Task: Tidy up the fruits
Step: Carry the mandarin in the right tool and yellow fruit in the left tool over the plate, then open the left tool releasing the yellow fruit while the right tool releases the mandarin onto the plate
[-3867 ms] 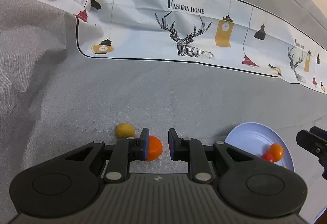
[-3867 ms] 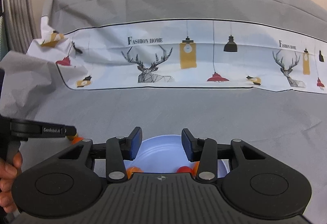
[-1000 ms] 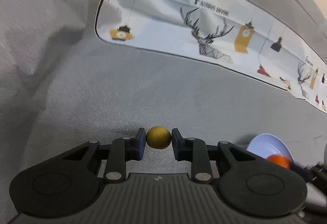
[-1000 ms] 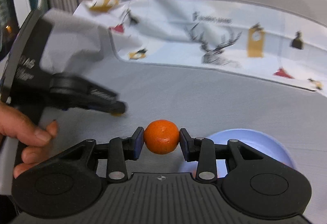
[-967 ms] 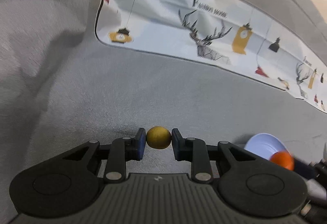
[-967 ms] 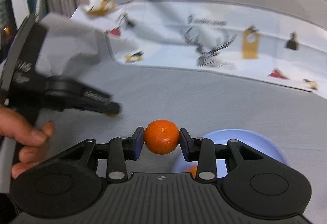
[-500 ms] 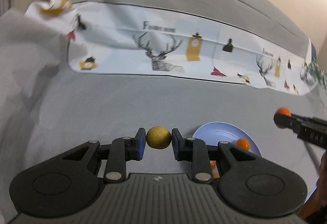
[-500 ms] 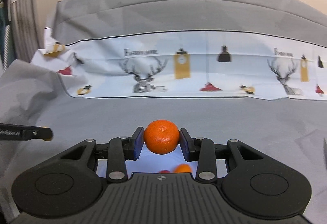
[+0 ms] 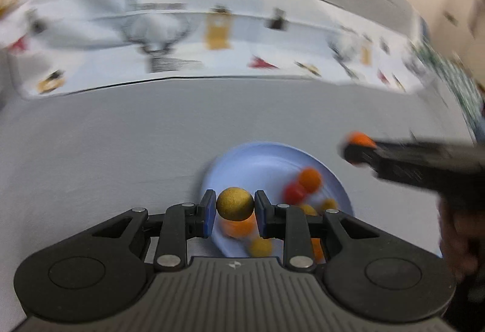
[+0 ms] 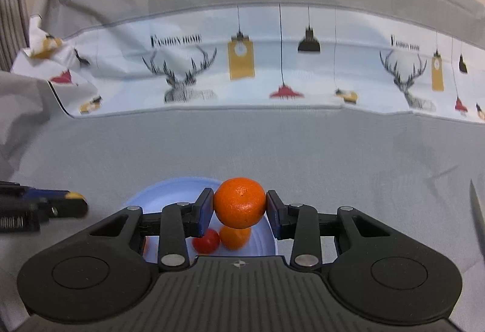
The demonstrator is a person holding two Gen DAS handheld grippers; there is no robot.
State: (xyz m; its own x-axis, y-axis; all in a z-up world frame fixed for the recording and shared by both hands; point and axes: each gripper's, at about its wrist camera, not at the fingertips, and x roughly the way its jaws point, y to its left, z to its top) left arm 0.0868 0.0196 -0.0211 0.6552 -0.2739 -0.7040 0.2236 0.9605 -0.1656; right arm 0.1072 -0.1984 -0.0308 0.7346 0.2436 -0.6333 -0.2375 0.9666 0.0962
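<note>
Above the near edge of the pale blue plate [image 9: 242,162]: left gripper [image 9: 235,207] clamped on a small yellow-brown fruit [image 9: 235,203]. Over the same plate's near side: right gripper [image 10: 239,204] pinched tight around an orange [image 10: 239,201]. On the plate: a red fruit [image 10: 206,240], several orange and yellow pieces, blurred. Beneath the plate: grey cloth [image 10: 272,144].

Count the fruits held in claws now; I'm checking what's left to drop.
2. A yellow-brown fruit sits clamped in the left claw above the blue plate; an orange is clamped in the right claw, also over the plate. None seems hidden.
</note>
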